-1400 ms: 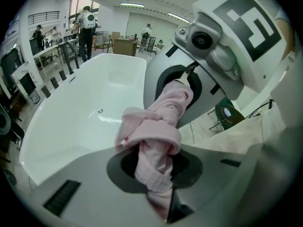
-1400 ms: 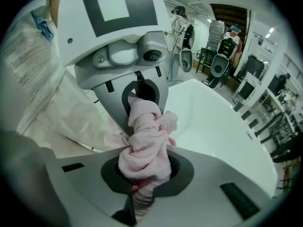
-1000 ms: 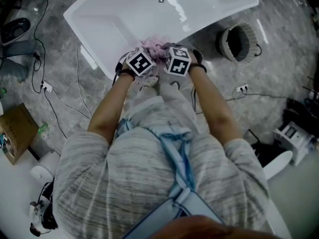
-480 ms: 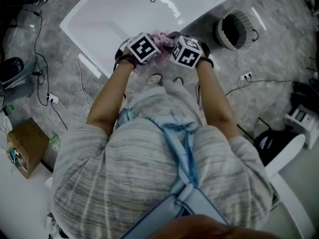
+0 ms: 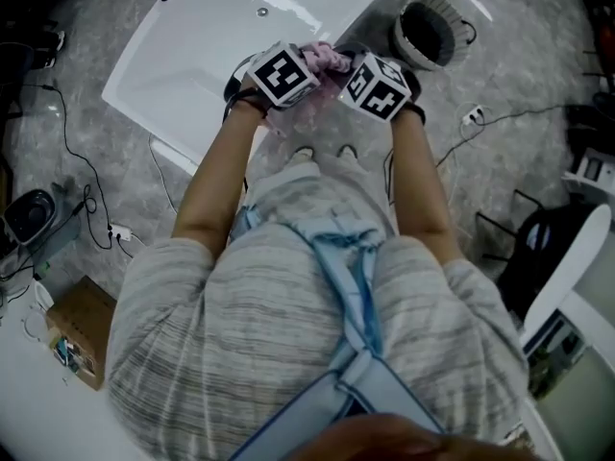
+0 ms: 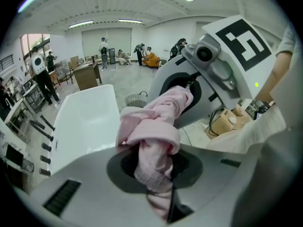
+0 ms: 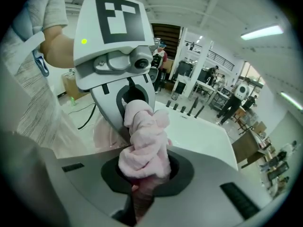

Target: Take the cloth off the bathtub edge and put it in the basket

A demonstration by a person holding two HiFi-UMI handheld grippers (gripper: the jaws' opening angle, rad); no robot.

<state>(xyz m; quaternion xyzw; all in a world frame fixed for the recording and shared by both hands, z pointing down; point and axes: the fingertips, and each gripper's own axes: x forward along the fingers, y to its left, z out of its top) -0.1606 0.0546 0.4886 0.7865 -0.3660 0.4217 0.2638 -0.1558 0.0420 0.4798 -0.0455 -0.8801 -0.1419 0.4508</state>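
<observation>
Head view: the pink cloth (image 5: 327, 59) is strung between the left gripper (image 5: 283, 73) and the right gripper (image 5: 380, 84), above the bathtub (image 5: 183, 56) edge. The basket (image 5: 450, 17) stands near.

Left gripper view: the jaws pinch one bunched end.

Right gripper view: these jaws also pinch a bunched end. Pulling the grippers apart could tug one end loose.

I see a grey marbled floor (image 5: 115, 171) carrying the white bathtub (image 5: 192, 56), with the round basket (image 5: 430, 29) standing near its corner. A cardboard box (image 5: 82, 332) sits well apart, and loose cables (image 5: 159, 176) trail between.
</observation>
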